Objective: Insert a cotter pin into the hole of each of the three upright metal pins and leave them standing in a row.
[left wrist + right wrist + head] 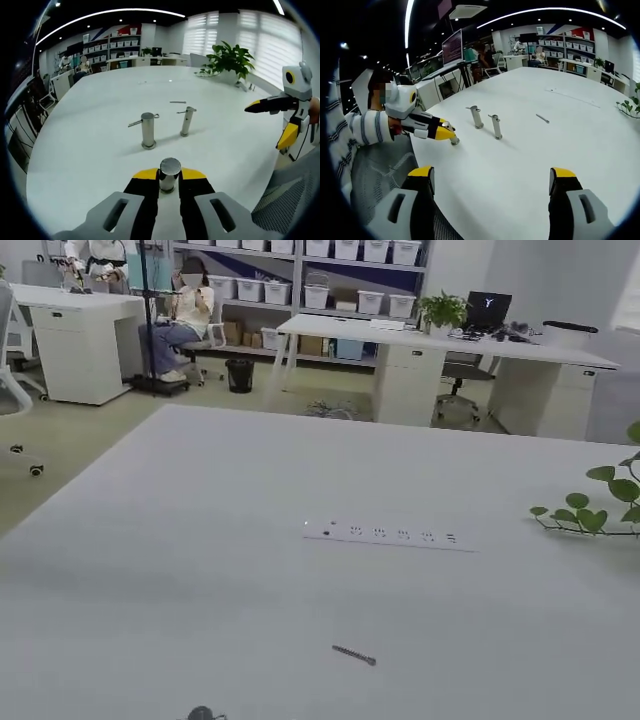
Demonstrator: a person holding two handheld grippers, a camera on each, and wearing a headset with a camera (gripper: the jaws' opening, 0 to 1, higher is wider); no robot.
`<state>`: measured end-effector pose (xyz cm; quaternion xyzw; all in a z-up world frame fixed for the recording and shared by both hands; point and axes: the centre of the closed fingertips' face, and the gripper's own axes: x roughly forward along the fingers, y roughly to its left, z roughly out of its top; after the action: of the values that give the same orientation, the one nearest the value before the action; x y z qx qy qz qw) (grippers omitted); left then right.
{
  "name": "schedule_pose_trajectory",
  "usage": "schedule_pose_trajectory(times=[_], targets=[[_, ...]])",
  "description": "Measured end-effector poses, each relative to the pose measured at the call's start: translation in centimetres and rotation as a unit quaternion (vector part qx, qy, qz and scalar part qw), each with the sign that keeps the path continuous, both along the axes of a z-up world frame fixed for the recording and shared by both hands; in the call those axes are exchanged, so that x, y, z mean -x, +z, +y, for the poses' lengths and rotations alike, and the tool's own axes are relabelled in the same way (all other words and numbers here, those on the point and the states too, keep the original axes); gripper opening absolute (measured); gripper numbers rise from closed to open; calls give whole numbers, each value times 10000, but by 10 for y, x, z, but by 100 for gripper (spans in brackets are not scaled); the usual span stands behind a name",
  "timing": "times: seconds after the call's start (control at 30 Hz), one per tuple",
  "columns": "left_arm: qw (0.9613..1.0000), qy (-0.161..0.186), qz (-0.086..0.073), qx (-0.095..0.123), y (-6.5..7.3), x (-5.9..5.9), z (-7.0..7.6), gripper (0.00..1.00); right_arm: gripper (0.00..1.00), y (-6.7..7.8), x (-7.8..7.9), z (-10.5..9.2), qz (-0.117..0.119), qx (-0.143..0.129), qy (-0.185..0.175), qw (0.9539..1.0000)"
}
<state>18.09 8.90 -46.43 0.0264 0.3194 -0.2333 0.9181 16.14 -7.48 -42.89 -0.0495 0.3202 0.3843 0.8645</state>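
Cotter pin (354,655) lies near power strip (390,535).

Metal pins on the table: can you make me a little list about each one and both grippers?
Middle pin: upright, cotter pin through its top
Far pin: upright, cotter pin through its top
Near pin: upright, no cotter pin visible, between the left gripper's jaws
Left gripper: shut on near pin
Right gripper: open, holding nothing
Loose cotter pin: lying flat on the table beyond the pins
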Motion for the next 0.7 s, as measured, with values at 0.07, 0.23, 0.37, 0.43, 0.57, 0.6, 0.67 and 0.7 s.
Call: schedule_pose_trajectory(times=[0.07, 0.23, 0.37, 0.43, 0.57, 0.6, 0.67, 0.7], targets=[[10000, -5, 29, 28, 0, 0, 0, 11, 94, 0, 0, 1, -4, 0, 17, 10000], [9996, 15, 142, 252, 4, 3, 3, 18, 94, 1, -1, 5, -22, -12, 61, 10000], [9993, -28, 104, 357, 13, 4, 9, 33, 94, 2, -2, 8, -24, 0, 116, 9999], [9990, -40, 115, 420, 18, 6, 13, 39, 94, 2, -2, 9, -27, 11, 143, 9999], [9991, -72, -38, 409, 29, 7, 24, 49, 94, 3, -2, 10, -29, 18, 156, 9999], [9990, -61, -29, 438, 32, 7, 28, 51, 94, 3, -2, 9, -23, 32, 153, 9999], [9992, -62, -66, 401, 36, 6, 35, 56, 94, 2, -2, 9, -14, 56, 159, 9999], [9993, -42, -96, 358, 38, 5, 39, 59, 94, 2, -3, 8, -7, 44, 137, 9999]])
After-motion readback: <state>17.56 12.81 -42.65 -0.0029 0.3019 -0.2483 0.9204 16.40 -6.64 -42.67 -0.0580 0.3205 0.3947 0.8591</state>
